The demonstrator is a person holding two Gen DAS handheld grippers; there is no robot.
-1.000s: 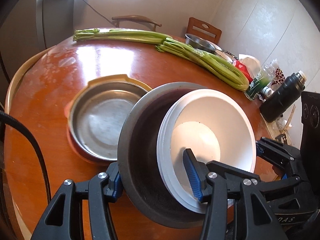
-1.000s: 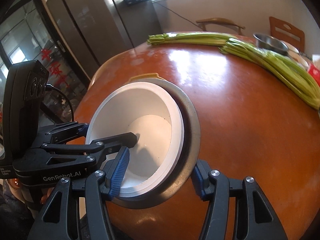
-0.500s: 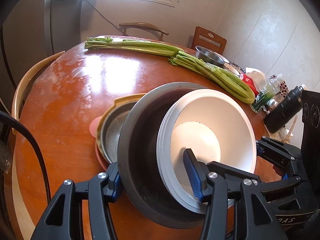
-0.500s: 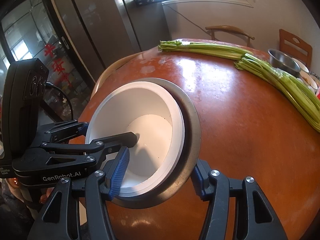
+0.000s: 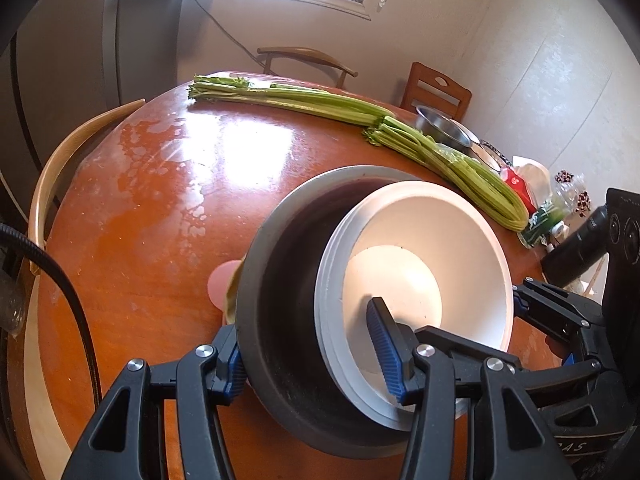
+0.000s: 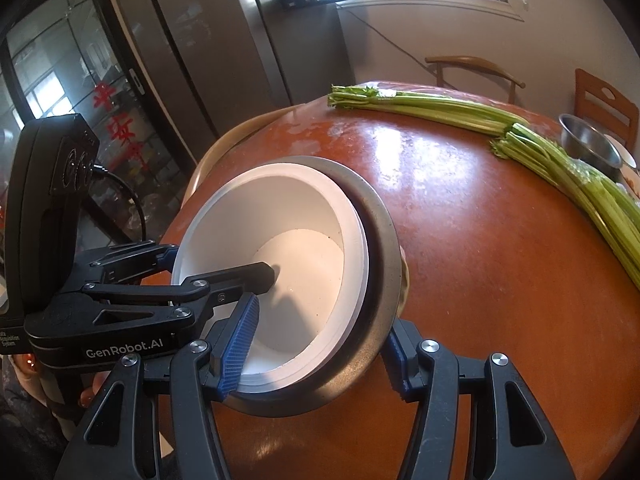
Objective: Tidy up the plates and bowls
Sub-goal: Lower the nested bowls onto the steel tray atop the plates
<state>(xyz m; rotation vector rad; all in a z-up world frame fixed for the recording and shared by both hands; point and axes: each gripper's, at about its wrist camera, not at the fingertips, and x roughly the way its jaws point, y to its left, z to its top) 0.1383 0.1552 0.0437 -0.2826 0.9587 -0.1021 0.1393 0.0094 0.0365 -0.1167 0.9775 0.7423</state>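
A stack of white bowls sits nested in a dark grey metal basin. My left gripper is shut on the stack's near rim, one finger inside the white bowl, one outside the basin. My right gripper is shut on the opposite rim of the white bowls and basin. The stack is held tilted above the table. Under it, slivers of a pink plate and a yellow-rimmed dish show; the rest is hidden.
The round orange table carries two celery bunches across the back, a steel bowl, packets and a black bottle at right. A wooden chair back hugs the left edge. A fridge stands behind.
The held stack has moved over the metal dish on the table, which now is almost fully covered. Both grippers keep their grip and the view has risen slightly.
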